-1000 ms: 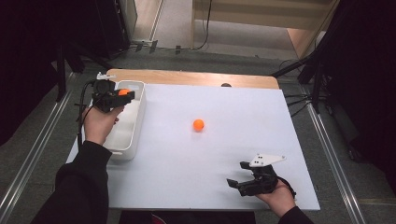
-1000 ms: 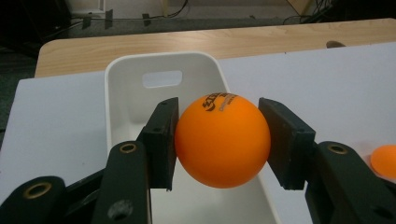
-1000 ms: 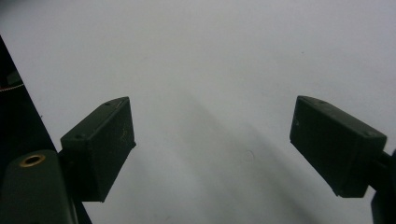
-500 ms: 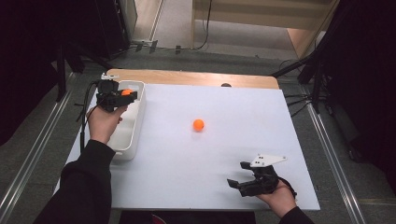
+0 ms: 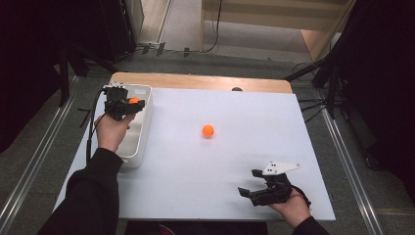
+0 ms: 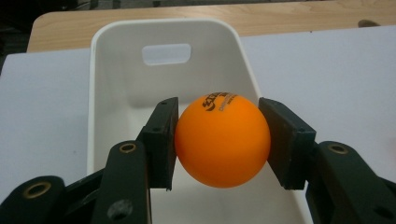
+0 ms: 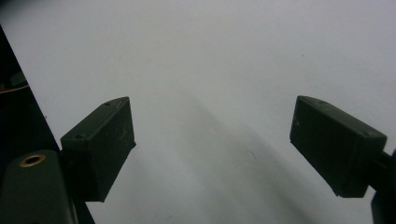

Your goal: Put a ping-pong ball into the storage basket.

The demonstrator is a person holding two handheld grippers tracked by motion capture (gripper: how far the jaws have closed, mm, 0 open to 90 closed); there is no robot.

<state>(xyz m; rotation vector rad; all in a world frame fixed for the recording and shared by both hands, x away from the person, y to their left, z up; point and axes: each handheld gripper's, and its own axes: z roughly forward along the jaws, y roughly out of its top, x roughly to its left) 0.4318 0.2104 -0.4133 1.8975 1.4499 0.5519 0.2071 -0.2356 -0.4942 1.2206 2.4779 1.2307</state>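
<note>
My left gripper (image 5: 128, 104) is shut on an orange ping-pong ball (image 6: 222, 140), which it holds above the inside of a white bin (image 6: 116, 74). In the high view that same held ball (image 5: 134, 101) hangs over the far part of the white bin (image 5: 142, 139) at the table's left edge. A second orange ball (image 5: 208, 130) lies loose near the middle of the white table (image 5: 195, 186). My right gripper (image 5: 250, 183) rests low near the front right corner, jaws spread wide with only bare table between the pads (image 7: 100, 140).
A wooden strip (image 5: 195, 82) runs along the table's far edge with a small dark spot (image 5: 237, 89) on it. Dark stands and cables (image 5: 337, 73) flank the table on the floor. The bin has a handle slot (image 6: 166, 53) in its far wall.
My left gripper has carried the ball farther away along the bin, toward its far end. The right gripper and the loose ball have stayed where they were.
</note>
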